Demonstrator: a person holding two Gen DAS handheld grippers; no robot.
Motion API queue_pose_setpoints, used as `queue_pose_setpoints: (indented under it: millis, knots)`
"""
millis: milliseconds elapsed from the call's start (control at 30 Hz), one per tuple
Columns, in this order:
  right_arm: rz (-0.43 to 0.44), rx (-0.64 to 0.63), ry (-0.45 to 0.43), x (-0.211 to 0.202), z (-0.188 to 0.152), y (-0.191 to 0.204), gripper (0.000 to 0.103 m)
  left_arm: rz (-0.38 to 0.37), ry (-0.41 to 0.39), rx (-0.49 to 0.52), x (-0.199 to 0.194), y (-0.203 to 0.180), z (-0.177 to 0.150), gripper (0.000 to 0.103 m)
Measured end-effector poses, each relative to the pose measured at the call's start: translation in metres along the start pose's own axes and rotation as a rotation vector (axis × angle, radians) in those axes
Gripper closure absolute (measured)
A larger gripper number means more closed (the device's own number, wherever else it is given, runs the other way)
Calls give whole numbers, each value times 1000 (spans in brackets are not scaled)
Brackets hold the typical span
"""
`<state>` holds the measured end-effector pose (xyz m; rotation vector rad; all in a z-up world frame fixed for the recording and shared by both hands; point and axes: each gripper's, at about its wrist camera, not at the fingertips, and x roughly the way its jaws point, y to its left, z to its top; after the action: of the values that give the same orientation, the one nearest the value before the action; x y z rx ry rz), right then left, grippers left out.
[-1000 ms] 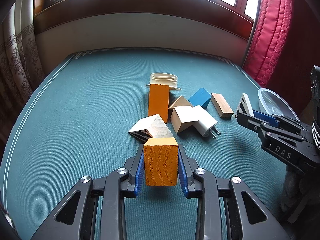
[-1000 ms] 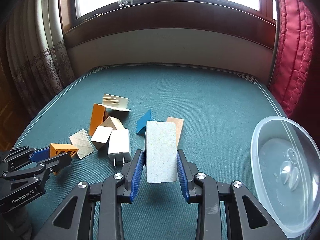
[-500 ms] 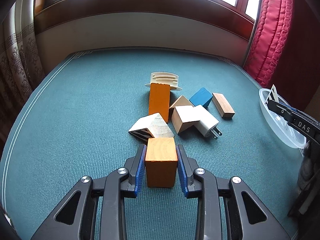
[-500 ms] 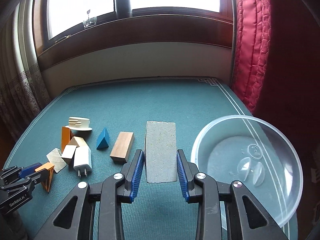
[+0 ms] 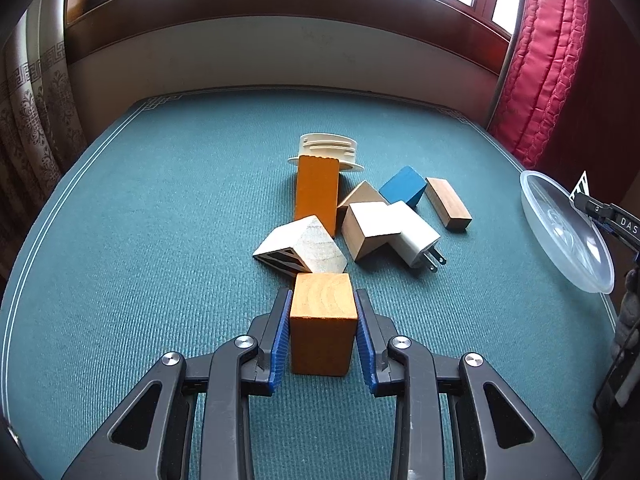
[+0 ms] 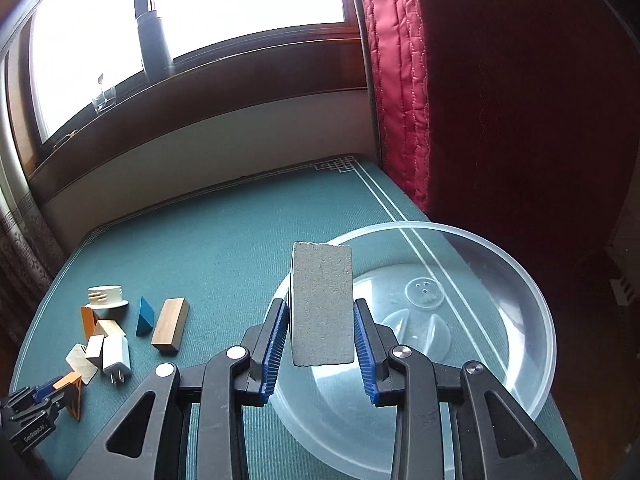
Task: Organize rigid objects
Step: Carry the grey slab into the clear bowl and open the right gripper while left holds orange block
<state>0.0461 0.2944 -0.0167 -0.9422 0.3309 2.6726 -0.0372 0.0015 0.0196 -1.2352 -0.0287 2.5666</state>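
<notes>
My left gripper (image 5: 322, 300) is shut on an orange wooden block (image 5: 323, 320), which stands upright on the teal tablecloth just in front of the pile. The same block (image 6: 72, 390) shows at the lower left of the right wrist view. My right gripper (image 6: 319, 308) is shut on a grey stone-like block (image 6: 322, 288) and holds it in the air over the near left part of a clear plastic bowl (image 6: 532, 280). That bowl (image 5: 568, 236) sits at the table's right edge.
The pile holds a tall orange block (image 5: 316, 192), a white ribbed cap (image 5: 326, 152), a blue block (image 5: 402, 190), a brown block (image 5: 448, 208), a white plug charger (image 5: 416, 236), a pale cube (image 5: 368, 228) and a pale wedge (image 5: 304, 248). A red curtain (image 6: 400, 80) hangs at the right.
My right gripper has carried the grey block to the right, from beside the pile to above the bowl, rolling a little. The orange block in my left gripper has settled lower, onto the cloth.
</notes>
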Motion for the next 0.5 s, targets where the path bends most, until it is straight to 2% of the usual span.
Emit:
queue_pose_setpoints:
  millis: [267, 500]
  knots:
    - [-6, -2, -7, -2, 0, -3, 68, 27, 31, 40, 6, -7, -4, 71]
    - [-29, 61, -12, -4, 4, -23, 68, 34, 49, 32, 9, -6, -5, 70]
